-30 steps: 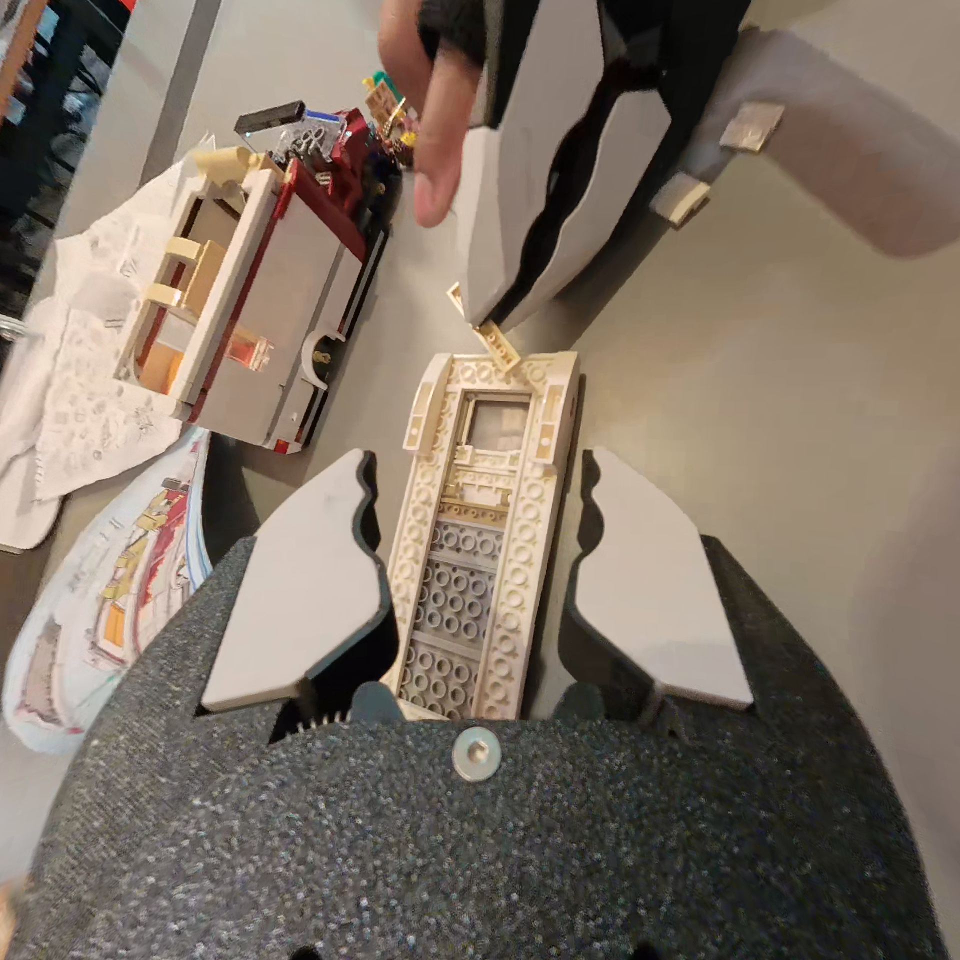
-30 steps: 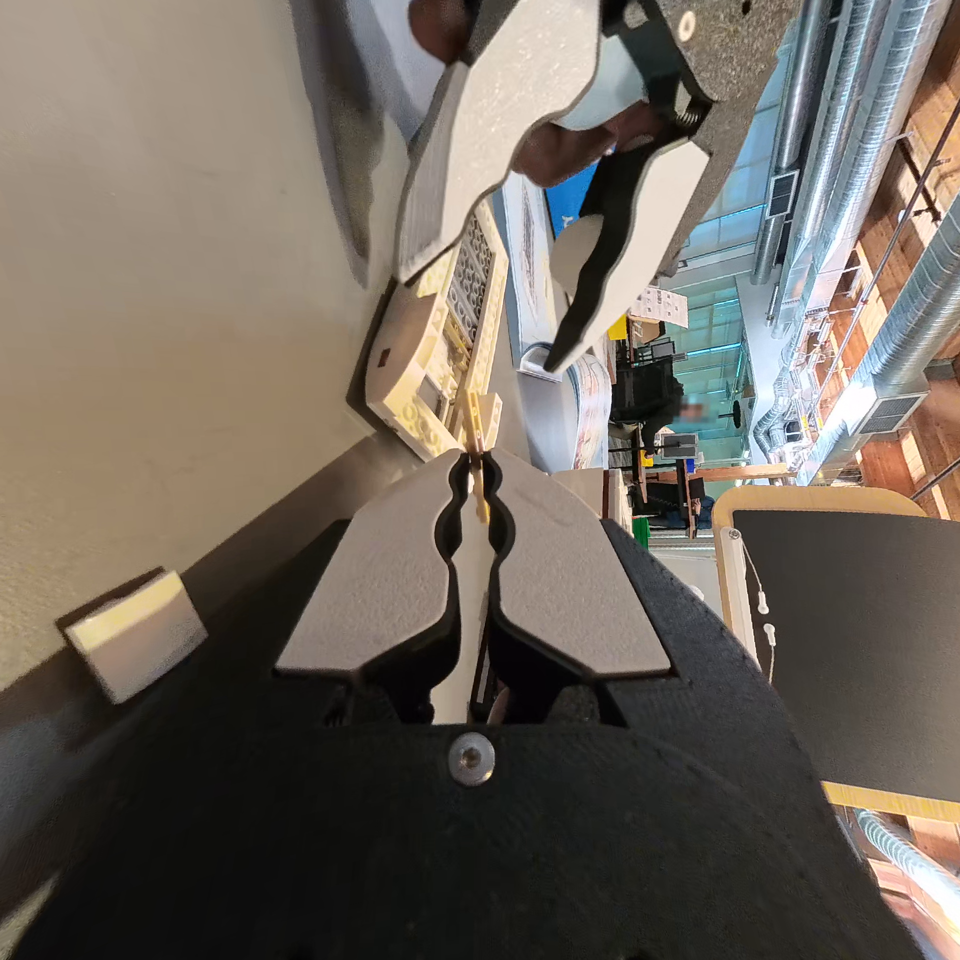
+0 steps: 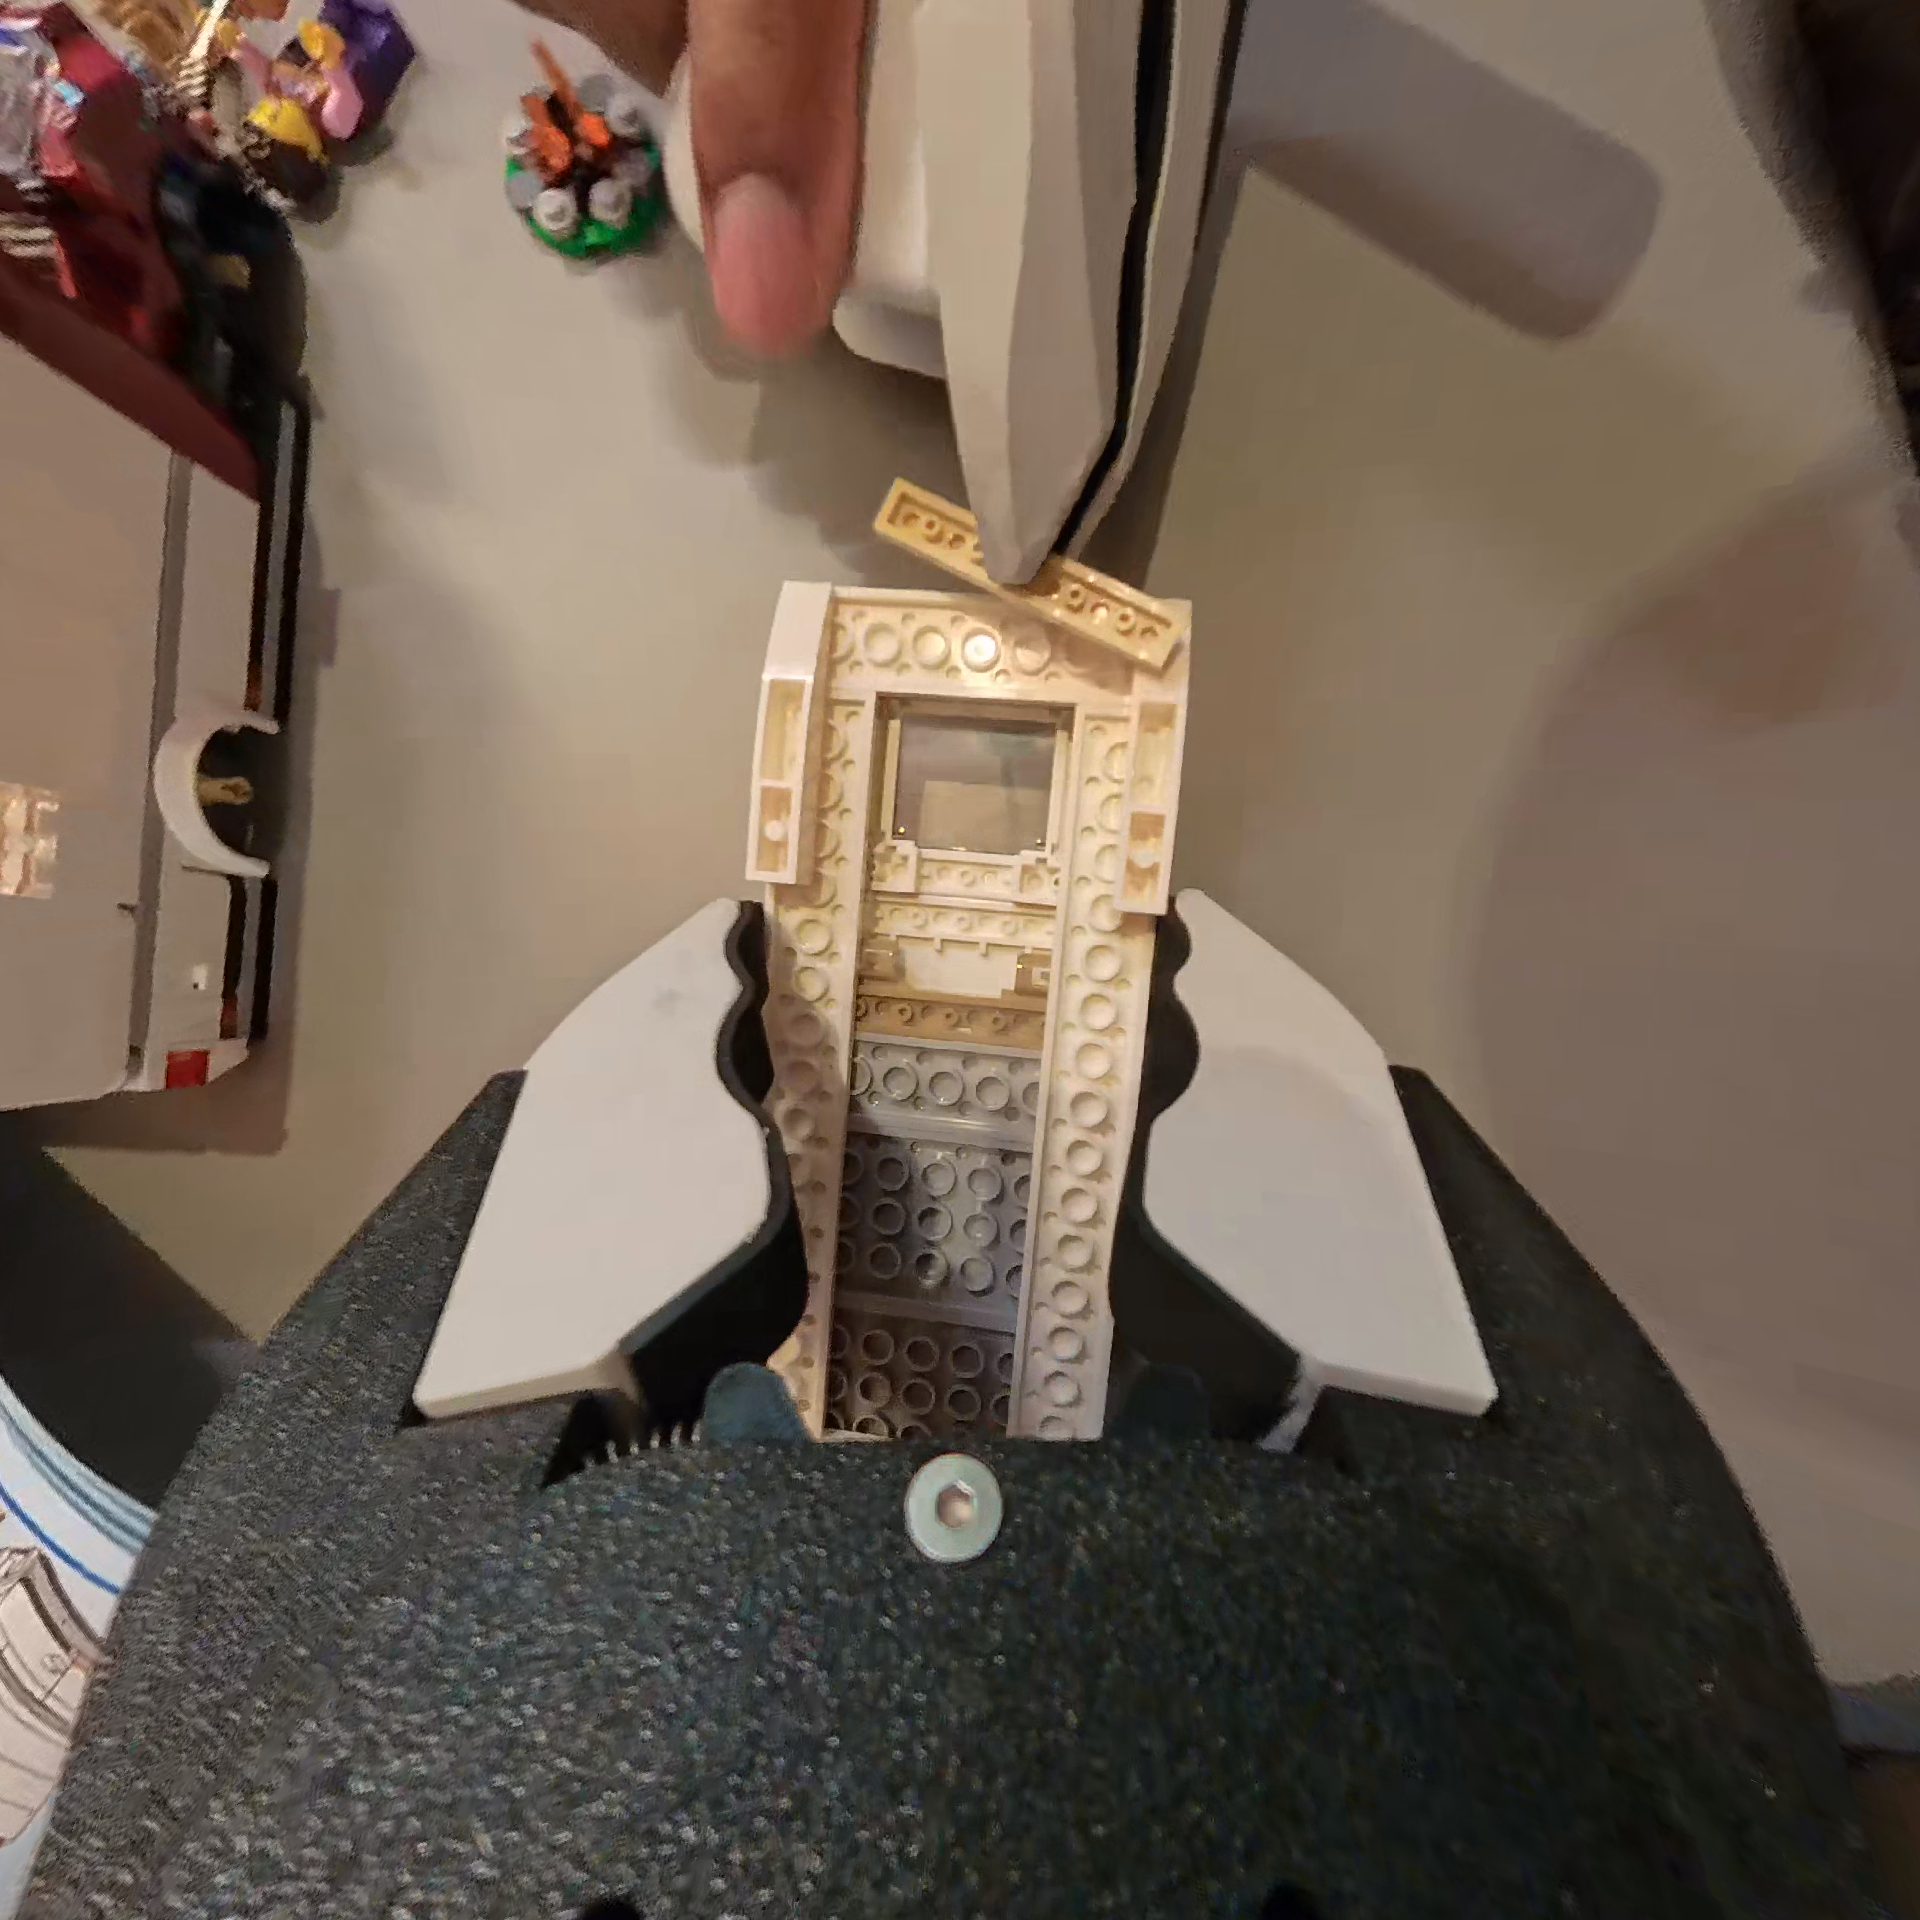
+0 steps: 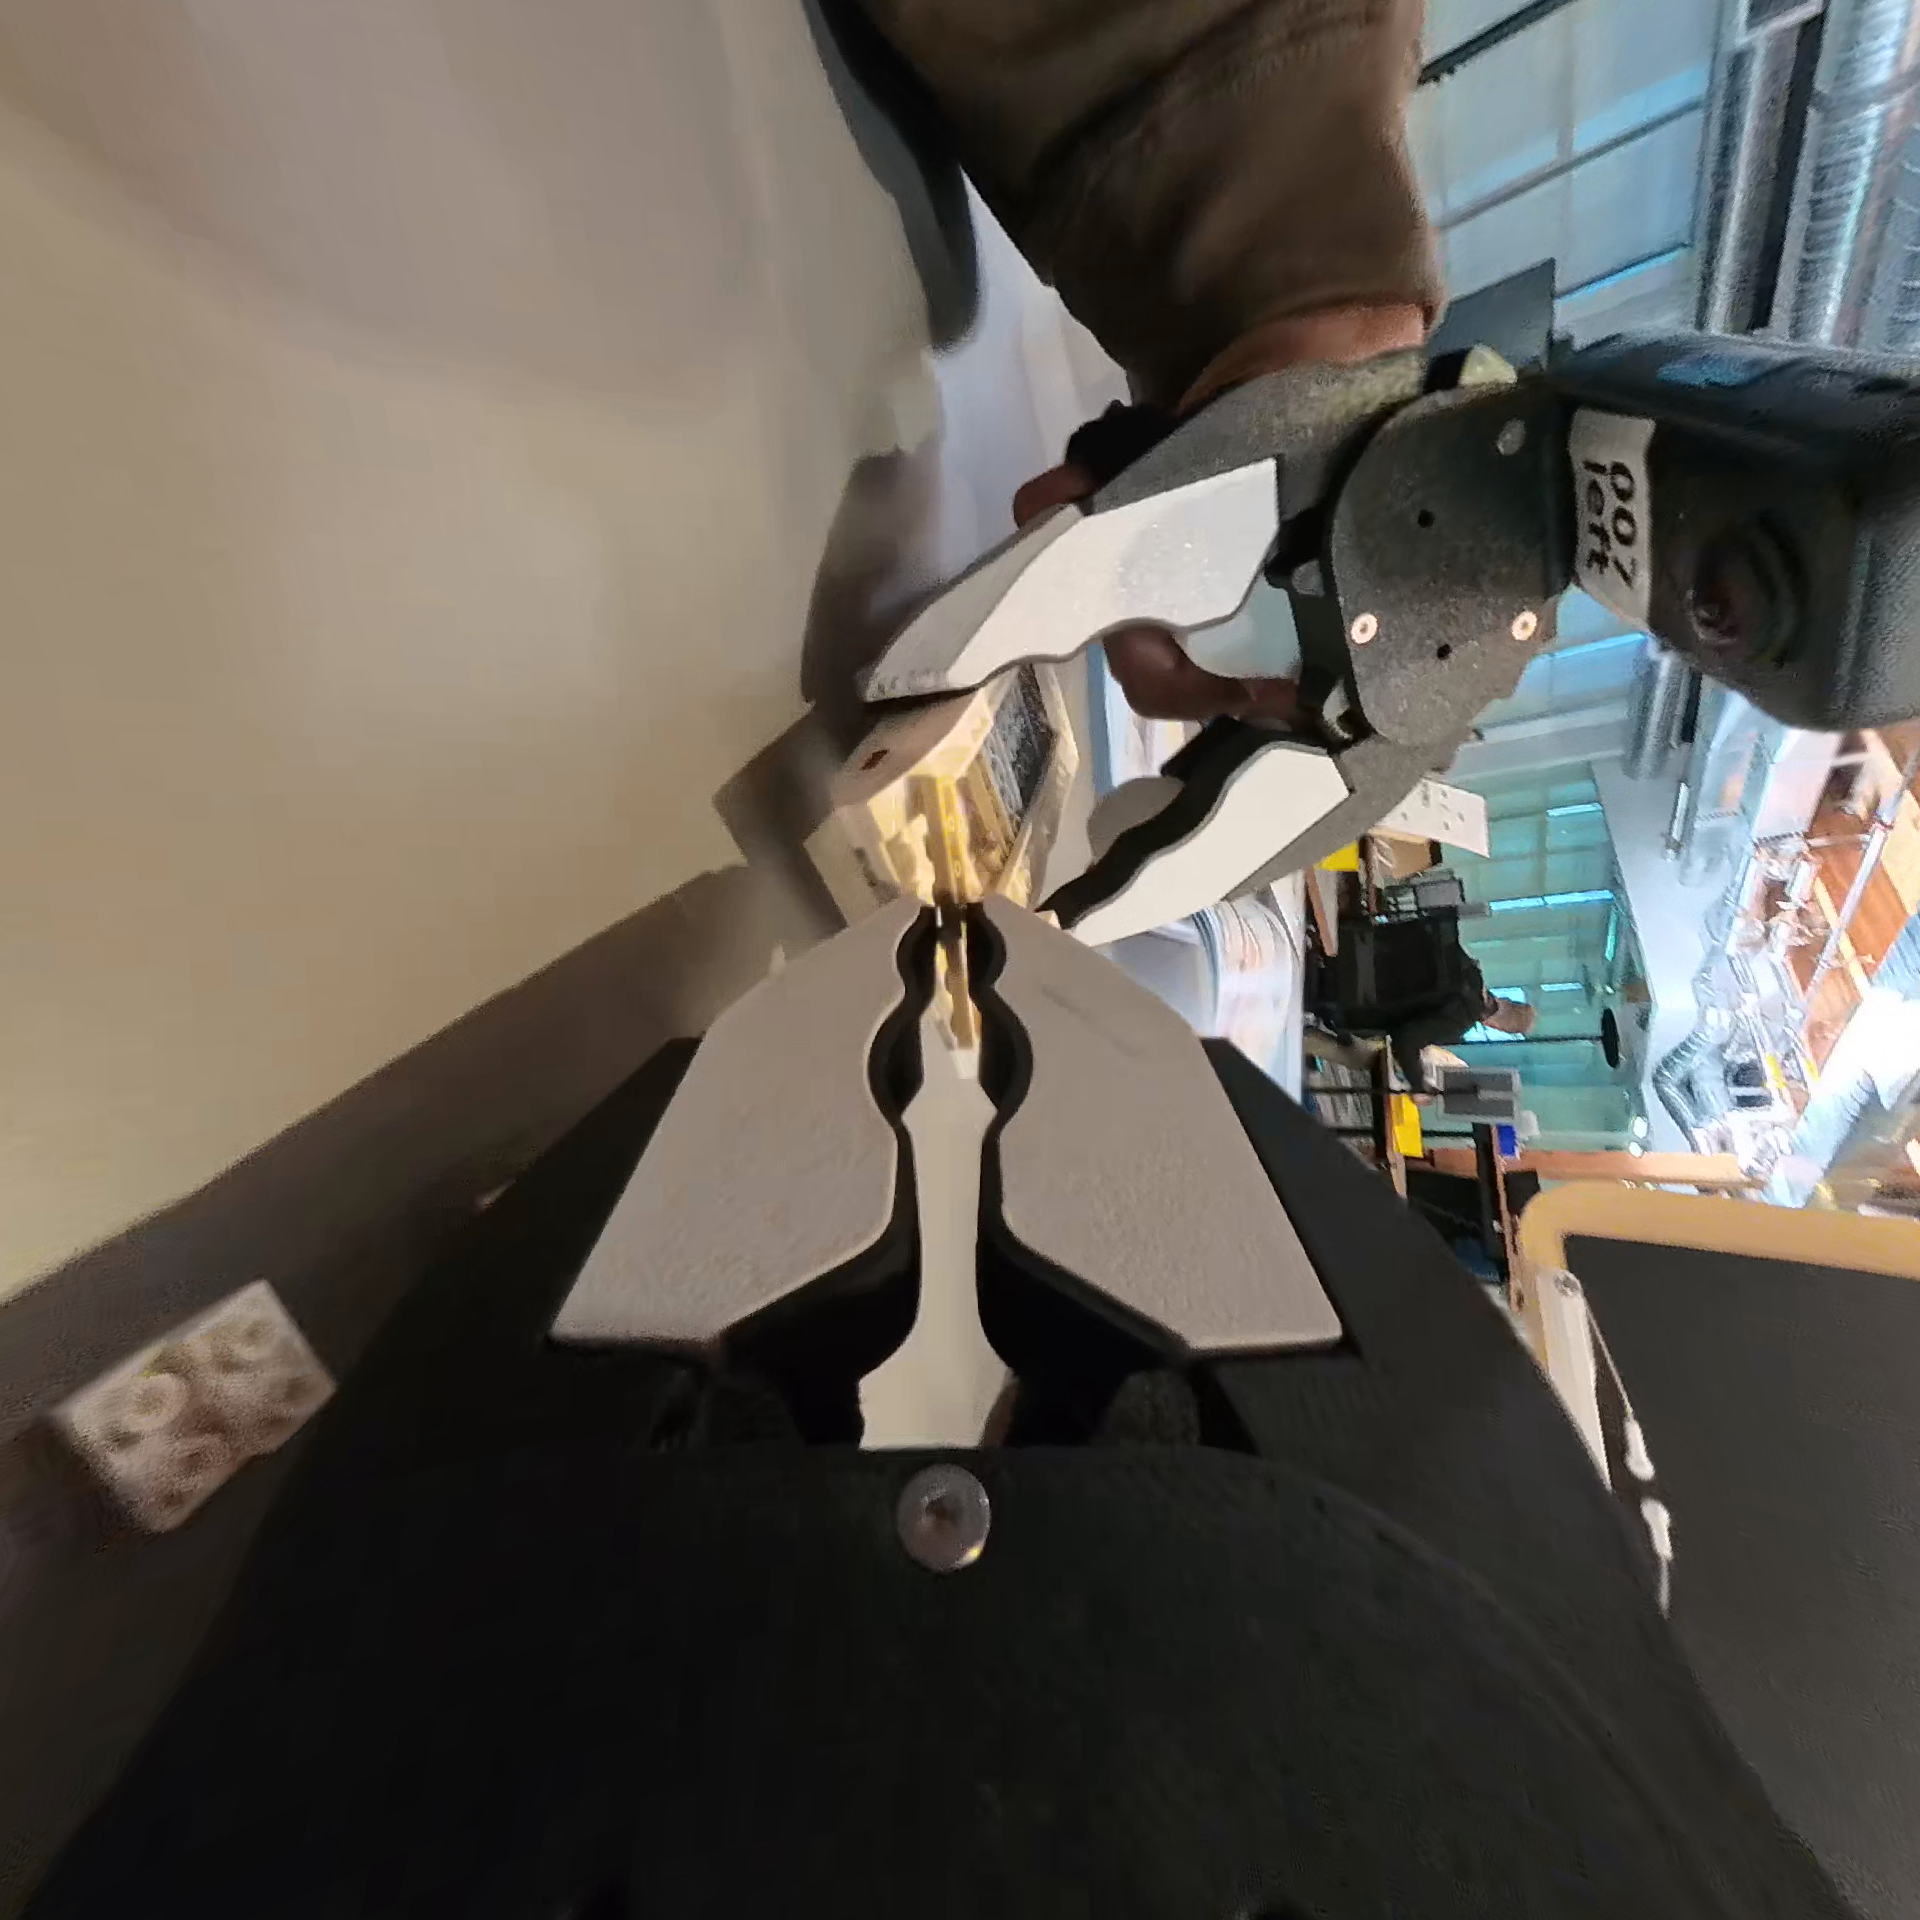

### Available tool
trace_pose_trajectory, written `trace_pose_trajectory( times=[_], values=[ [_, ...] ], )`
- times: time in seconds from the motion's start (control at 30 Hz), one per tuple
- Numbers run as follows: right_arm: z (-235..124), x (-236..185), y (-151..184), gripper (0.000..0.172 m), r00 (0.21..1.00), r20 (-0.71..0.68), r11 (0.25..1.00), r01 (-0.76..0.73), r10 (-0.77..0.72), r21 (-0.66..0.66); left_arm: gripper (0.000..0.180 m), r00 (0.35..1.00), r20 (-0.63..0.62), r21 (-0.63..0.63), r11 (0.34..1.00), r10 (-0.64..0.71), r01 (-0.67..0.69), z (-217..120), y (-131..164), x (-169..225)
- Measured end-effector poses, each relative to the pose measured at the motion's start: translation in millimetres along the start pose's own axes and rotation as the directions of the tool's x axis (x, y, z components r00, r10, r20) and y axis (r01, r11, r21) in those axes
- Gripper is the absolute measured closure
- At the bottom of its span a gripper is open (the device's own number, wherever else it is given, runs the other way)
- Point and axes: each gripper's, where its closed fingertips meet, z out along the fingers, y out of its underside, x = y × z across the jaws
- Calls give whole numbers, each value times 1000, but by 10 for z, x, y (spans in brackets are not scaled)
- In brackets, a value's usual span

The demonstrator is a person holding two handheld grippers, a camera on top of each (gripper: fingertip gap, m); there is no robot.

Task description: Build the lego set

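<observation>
The left gripper [image 3: 961,997] grips a cream-and-grey brick panel [image 3: 977,935] by its long edges, underside up, both fingers [image 3: 644,1132] pressing its sides. Beyond those fingertips, the right gripper [image 4: 951,920] has its fingers nearly closed on a thin tan plate [image 3: 1029,582], which lies skewed across the panel's far end. The plate would likely seat better squared to the panel, with the left hold firm. A loose white brick [image 4: 187,1403] lies on the counter [image 3: 1455,727].

Warm dim light, soft shadows, fisheye-warped, blurred edges.
</observation>
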Motion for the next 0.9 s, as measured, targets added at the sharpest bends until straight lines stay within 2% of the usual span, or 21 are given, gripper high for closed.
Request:
trace_pose_trajectory(
  times=[0.17,0.37,0.9],
  values=[
    [-35,-120,-144,166,997,71,999,21,-24,37,109,995,-44,8,996,85,-84,18,-46,166],
    [-35,-191,-212,166,993,108,998,40,-45,48,109,989,-42,-11,990,142,-143,39,-54,231],
    [-62,-212,-173,158,988,136,997,77,-75,-11,109,987,-48,-7,988,152,-152,71,-72,285]
  ],
)
